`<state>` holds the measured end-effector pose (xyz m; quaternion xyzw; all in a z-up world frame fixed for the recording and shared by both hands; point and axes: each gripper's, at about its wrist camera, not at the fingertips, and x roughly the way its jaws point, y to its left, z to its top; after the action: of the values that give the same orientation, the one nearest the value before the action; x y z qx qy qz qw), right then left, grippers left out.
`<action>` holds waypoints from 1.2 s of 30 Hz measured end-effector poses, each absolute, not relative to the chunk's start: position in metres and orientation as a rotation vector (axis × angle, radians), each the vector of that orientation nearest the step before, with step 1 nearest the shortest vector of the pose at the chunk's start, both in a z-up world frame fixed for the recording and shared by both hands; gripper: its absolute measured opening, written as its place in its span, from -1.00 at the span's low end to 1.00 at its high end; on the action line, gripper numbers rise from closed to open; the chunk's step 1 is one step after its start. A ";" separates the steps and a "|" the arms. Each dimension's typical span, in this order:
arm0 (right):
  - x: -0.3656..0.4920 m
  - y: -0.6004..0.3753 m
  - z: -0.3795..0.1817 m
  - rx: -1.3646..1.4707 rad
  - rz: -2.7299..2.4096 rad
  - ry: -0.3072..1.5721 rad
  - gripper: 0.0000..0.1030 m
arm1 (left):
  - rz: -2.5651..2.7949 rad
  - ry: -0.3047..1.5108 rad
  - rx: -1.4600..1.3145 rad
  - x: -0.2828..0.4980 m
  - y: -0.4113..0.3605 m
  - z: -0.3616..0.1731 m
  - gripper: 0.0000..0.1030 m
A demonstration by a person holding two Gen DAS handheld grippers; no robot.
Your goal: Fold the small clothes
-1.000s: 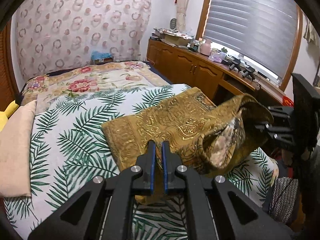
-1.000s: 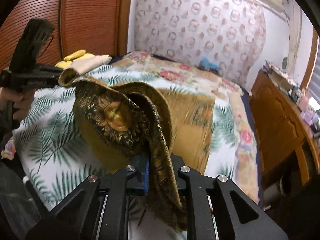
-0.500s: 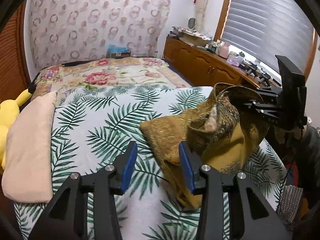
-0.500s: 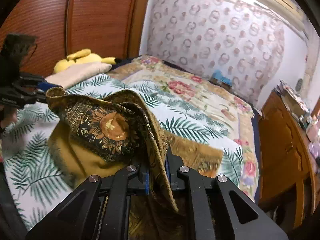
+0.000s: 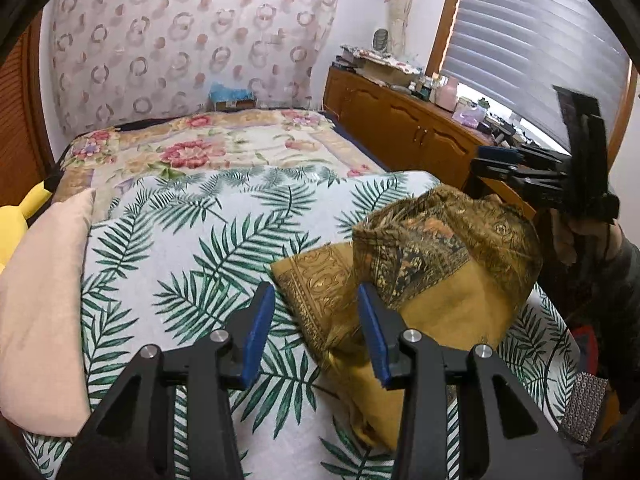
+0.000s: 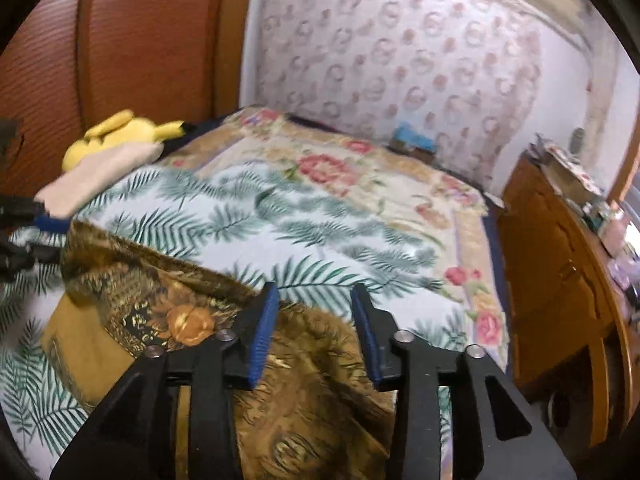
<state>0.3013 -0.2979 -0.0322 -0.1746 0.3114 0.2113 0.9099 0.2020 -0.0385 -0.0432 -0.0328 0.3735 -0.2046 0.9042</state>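
Gold patterned cloth (image 5: 436,280) lies in a loose heap on the bed (image 5: 192,240), near the foot-side edge, on the palm-leaf cover. Top layer is folded over w/ dark floral side up, plain mustard layer under it. Its lower part is cut off behind the left claw (image 5: 316,324) frame, and in the right wrist view the cloth (image 6: 176,316) runs under the right claw (image 6: 314,322) body, so full outline can't be made out.

Left claw: jaws wide apart, nothing between them; right blue pad sits in front of the cloth edge (touching or just above, can't tell). Right claw: jaws also wide apart, holding nothing, cloth lies directly below/behind. Right wrist view is motion-blurred, so fine detail is poor.

In the left view the right claw (image 5: 496,158) shows raised above the cloth's far end, clear of it, blurred; the hand (image 5: 588,236) gripping it is partly cut by the frame edge. In the right view only a sliver of the left claw (image 6: 44,222) shows at the left edge beside the cloth's corner.

Around:
- beige pillow (image 5: 40,304) on the bed's left side
- yellow plush (image 6: 116,136) beyond it, mostly hidden in left view
- floral blanket (image 5: 208,148) at the far end
- wooden cabinet (image 5: 404,128) along the window side, cluttered top (items too small to ID)
- blue box (image 5: 232,94) by the curtain
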 end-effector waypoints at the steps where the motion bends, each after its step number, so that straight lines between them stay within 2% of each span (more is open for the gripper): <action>1: 0.298 -0.303 -0.027 -0.352 0.429 0.634 -0.06 | -0.417 0.758 -0.069 0.200 -0.039 -0.040 -0.20; 7: 0.268 -0.330 -0.021 -0.304 0.390 0.640 -0.02 | -0.432 0.726 -0.063 0.196 -0.040 -0.030 -0.20; 16: 0.254 -0.351 -0.064 -0.241 0.339 0.763 -0.01 | -0.490 0.738 0.000 0.201 -0.068 -0.037 -0.20; 18: 0.258 -0.351 -0.072 -0.232 0.338 0.777 0.04 | -0.472 0.764 0.011 0.209 -0.071 -0.044 -0.20; 20: 0.262 -0.350 -0.079 -0.246 0.329 0.773 0.20 | -0.443 0.794 0.018 0.220 -0.070 -0.053 -0.20; 24: 0.275 -0.351 -0.088 -0.229 0.325 0.787 0.25 | -0.409 0.850 0.001 0.236 -0.064 -0.071 -0.20; 28: 0.286 -0.357 -0.095 -0.210 0.317 0.802 0.40 | -0.392 0.888 -0.012 0.246 -0.059 -0.085 -0.19; 36: 0.298 -0.364 -0.111 -0.107 0.369 0.866 0.43 | -0.400 0.940 -0.060 0.261 -0.056 -0.100 -0.14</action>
<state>0.2980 -0.3644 -0.1106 -0.0513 0.4170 0.1775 0.8899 0.2606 -0.0563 -0.0999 -0.0285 0.4497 -0.1916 0.8719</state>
